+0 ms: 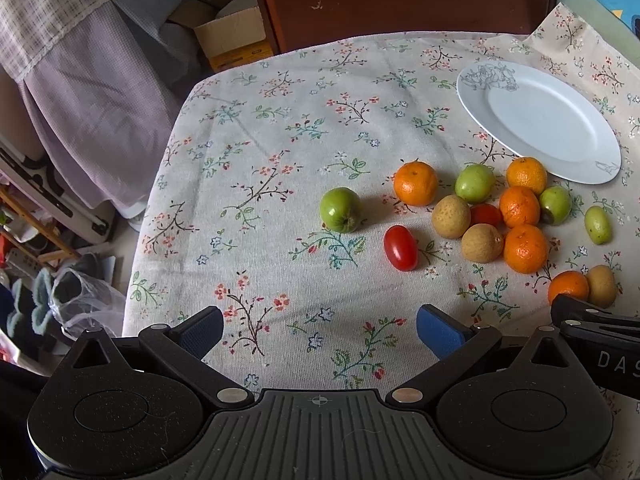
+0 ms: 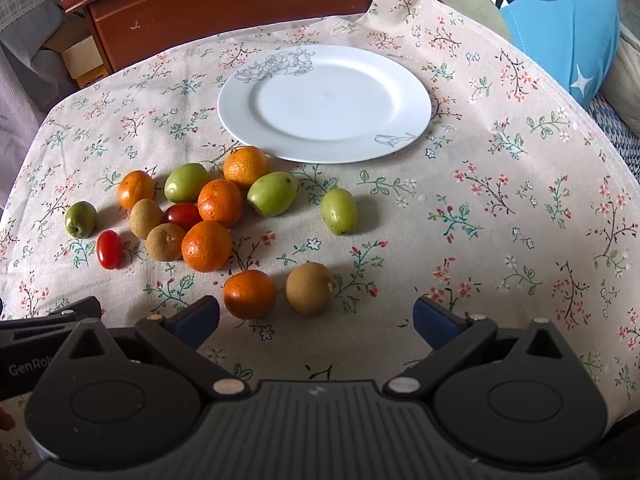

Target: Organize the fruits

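The left gripper (image 1: 320,330) hung over the near part of the bench with its blue pads spread wide and nothing between them, and the right gripper (image 2: 316,322) beside it was likewise spread apart and empty. The bench was covered by a floral tablecloth (image 2: 500,208). On it lay fourteen small fruits in a loose cluster: five oranges, four green fruits, three brown fruits and two red cherry tomatoes. A white plate (image 2: 404,92) with a line-drawn flower on its rim sat at the far side of the cloth, bare, with one orange (image 2: 245,167) just at its near edge. The nearest orange (image 2: 249,294) and a brown fruit (image 2: 309,288) lay side by side just ahead of the right gripper, apart from the main heap. One oblong green fruit (image 2: 339,211) lay alone to the right of the cluster. At the left end a round green fruit (image 1: 340,210) and one cherry tomato (image 1: 400,247) sat a little apart from the rest; the second tomato (image 2: 183,216) was wedged in among the oranges and brown fruits. A wooden cabinet (image 2: 224,4) stood beyond the bench.
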A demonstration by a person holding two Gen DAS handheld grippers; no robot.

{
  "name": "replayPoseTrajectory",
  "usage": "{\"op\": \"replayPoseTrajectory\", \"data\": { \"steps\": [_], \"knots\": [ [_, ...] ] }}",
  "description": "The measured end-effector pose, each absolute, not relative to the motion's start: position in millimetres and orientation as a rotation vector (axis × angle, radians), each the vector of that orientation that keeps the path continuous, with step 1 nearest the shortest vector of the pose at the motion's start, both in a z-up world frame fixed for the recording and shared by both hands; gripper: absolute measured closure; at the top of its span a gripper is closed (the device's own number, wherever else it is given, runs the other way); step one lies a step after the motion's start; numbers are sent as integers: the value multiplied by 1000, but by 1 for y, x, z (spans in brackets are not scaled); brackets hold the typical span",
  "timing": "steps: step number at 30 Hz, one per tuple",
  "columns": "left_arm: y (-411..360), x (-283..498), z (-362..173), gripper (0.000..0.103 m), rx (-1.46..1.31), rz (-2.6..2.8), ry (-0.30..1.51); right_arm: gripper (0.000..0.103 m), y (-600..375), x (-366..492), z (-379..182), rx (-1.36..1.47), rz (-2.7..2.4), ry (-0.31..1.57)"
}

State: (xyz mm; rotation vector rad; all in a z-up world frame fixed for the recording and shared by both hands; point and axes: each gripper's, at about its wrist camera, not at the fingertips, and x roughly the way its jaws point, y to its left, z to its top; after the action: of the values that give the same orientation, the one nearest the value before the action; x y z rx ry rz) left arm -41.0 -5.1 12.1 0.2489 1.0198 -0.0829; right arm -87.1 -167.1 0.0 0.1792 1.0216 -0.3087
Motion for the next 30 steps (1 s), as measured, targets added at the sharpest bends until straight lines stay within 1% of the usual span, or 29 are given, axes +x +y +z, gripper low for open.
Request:
{"op": "replayPoseTrajectory", "data": {
  "steps": [8, 19, 30],
  "knots": [
    [-5, -44, 17, 1, 229, -103, 1015, 1, -168, -92, 5, 185, -319, 1006],
    [-4, -56, 39, 1, 191, -154, 986, 1, -168, -114, 30, 215, -382, 940],
    [3, -74, 51, 1, 192, -199, 963, 1, -159, -146, 41, 362, -521, 951]
  ]
}}
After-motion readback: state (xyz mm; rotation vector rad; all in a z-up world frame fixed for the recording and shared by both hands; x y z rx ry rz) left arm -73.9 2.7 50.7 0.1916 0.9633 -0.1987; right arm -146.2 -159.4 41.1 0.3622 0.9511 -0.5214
